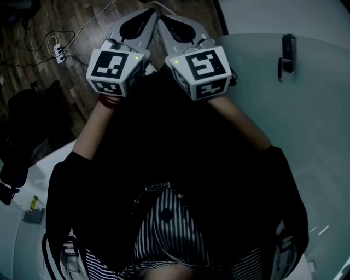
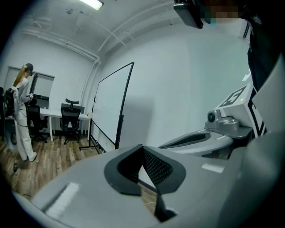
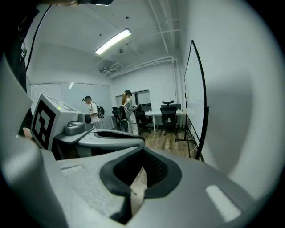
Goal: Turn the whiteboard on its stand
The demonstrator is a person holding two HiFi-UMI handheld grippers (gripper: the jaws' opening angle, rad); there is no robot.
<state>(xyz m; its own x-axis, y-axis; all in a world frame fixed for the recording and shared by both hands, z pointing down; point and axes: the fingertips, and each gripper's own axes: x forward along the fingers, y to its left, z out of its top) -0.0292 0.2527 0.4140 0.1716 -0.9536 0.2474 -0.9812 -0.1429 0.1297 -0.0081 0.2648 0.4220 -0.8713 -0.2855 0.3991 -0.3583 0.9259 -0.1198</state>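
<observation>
The whiteboard [image 2: 111, 104] stands in a black frame on its stand by the white wall, several steps ahead in the left gripper view. In the right gripper view the whiteboard [image 3: 193, 95] shows almost edge-on at the right. Both grippers are held close together in front of the person's chest, far from the board. My left gripper [image 2: 142, 149] is shut with nothing between its jaws, and it shows at the upper left of the head view [image 1: 146, 15]. My right gripper [image 3: 142, 153] is shut and empty too, just right of the left one [image 1: 165, 21].
A power strip [image 1: 57, 52] with a cable lies on the wooden floor ahead to the left. A glass panel with a handle [image 1: 286, 54] is at the right. Black office chairs [image 2: 71, 118] and a desk stand beyond the board. A person [image 2: 22, 116] and two more people [image 3: 127, 111] are farther off.
</observation>
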